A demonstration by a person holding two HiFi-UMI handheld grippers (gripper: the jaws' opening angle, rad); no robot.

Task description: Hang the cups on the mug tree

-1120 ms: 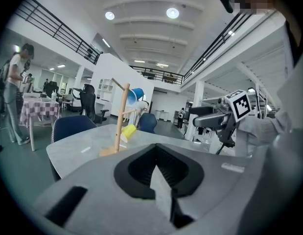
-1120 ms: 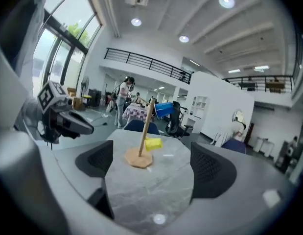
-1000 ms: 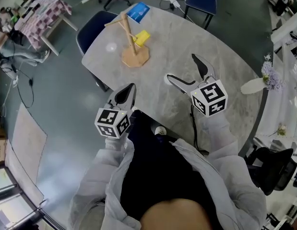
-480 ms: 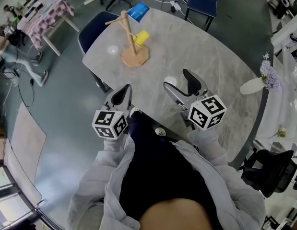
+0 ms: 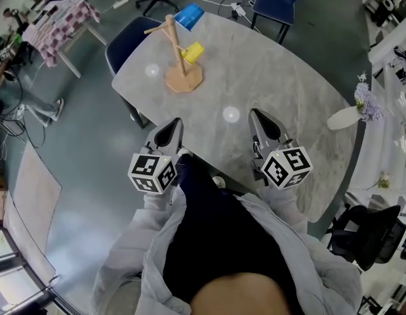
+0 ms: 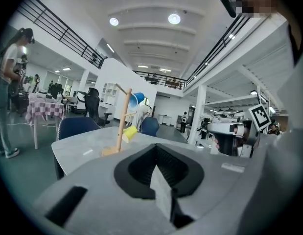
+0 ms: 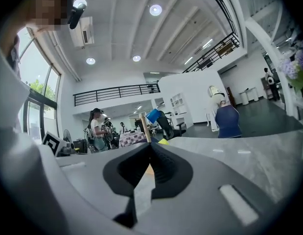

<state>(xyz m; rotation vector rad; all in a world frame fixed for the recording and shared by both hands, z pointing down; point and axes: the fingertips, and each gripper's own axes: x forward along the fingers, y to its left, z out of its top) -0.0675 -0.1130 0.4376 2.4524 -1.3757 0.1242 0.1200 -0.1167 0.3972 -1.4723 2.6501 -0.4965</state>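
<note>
- left gripper (image 5: 168, 131), lower left of frame: jaws closed together, nothing held.
- right gripper (image 5: 263, 126), lower centre-right: jaws have just closed, nothing between them.
- table (image 5: 281, 71): smooth grey marble-look top; a cup would likely slide on it. No loose cup visible.
- mug tree (image 5: 176, 44), upper left, well apart from both grippers: thin wooden pole on a flat base, probably light and tippy.
- yellow cup (image 5: 193, 52) on a lower peg, blue cup (image 5: 189, 16) on the top peg: look light, rigid and slick. Best gripped at the rim, opposite the handle.
- Beyond: flower vase (image 5: 344, 117) at right edge, blue chair (image 5: 127, 35), checkered table (image 5: 58, 21).
</note>
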